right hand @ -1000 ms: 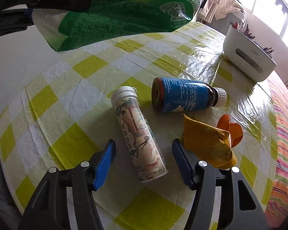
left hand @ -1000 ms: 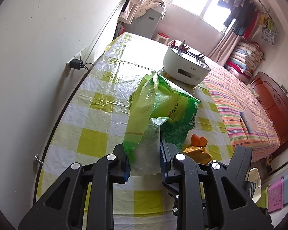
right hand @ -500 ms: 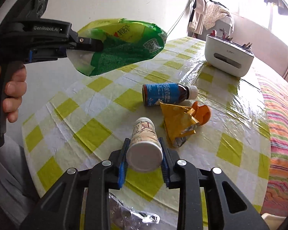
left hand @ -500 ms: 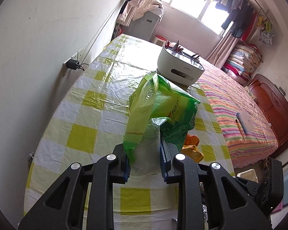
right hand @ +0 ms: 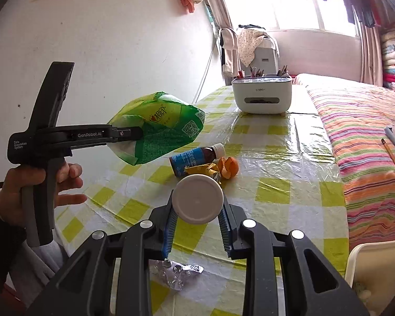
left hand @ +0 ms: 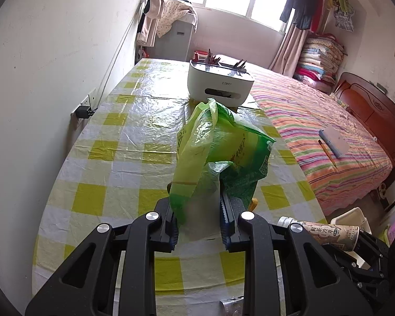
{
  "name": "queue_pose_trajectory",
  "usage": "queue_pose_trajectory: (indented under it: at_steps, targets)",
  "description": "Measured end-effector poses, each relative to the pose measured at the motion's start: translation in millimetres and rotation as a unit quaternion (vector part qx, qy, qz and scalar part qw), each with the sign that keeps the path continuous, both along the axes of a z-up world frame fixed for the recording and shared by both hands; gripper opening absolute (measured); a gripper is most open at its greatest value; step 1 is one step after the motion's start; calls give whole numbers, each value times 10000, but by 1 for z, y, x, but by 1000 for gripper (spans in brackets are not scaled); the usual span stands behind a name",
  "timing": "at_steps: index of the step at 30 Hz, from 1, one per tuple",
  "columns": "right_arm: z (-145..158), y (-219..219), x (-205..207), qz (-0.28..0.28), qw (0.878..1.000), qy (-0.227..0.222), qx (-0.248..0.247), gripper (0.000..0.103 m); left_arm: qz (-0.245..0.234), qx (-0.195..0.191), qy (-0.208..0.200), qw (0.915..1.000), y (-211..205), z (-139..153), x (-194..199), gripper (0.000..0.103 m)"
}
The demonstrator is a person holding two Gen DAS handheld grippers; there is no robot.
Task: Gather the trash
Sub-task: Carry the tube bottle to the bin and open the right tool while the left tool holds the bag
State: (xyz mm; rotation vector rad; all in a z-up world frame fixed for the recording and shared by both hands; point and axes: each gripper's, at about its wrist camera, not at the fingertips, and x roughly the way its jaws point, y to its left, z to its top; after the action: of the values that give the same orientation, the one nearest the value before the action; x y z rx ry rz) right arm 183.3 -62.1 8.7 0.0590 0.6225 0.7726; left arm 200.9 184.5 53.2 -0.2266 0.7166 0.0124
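Observation:
My left gripper (left hand: 198, 217) is shut on a green plastic bag (left hand: 221, 155) and holds it above the checked table; in the right wrist view that left gripper (right hand: 123, 133) and the green bag (right hand: 160, 129) hang at the left, with a hand (right hand: 29, 187) on the handle. My right gripper (right hand: 197, 220) is shut on a printed bottle with a white cap (right hand: 197, 198), lifted off the table, cap toward the camera. The same bottle (left hand: 329, 233) shows at the lower right of the left wrist view. On the table lie a blue-labelled brown bottle (right hand: 194, 156), a yellow wrapper (right hand: 205, 169) and orange peel (right hand: 229, 167).
A crumpled foil blister pack (right hand: 176, 272) lies near the table's front edge. A white organiser box (right hand: 262, 94) stands at the far end of the yellow-checked tablecloth (right hand: 289, 158). A striped bed (right hand: 368, 137) adjoins on the right. A white chair edge (right hand: 376, 271) sits at the lower right.
My right gripper closed on the printed bottle, lifted it off the table and turned it cap-first toward the camera. My left gripper shifted sideways with the green bag still held.

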Motion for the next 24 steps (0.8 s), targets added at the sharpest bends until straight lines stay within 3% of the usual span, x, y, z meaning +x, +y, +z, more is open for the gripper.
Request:
queue_pose_trajectory:
  at_steps: [9, 24]
  targets:
    - [-9, -37, -2, -600, 9973, 156, 381, 28, -160, 74, -81, 9998, -19, 2, -3, 24]
    - [-4, -91, -26, -1354, 9851, -163, 1048, 28, -507, 412, -150, 9978, -69, 2, -3, 24]
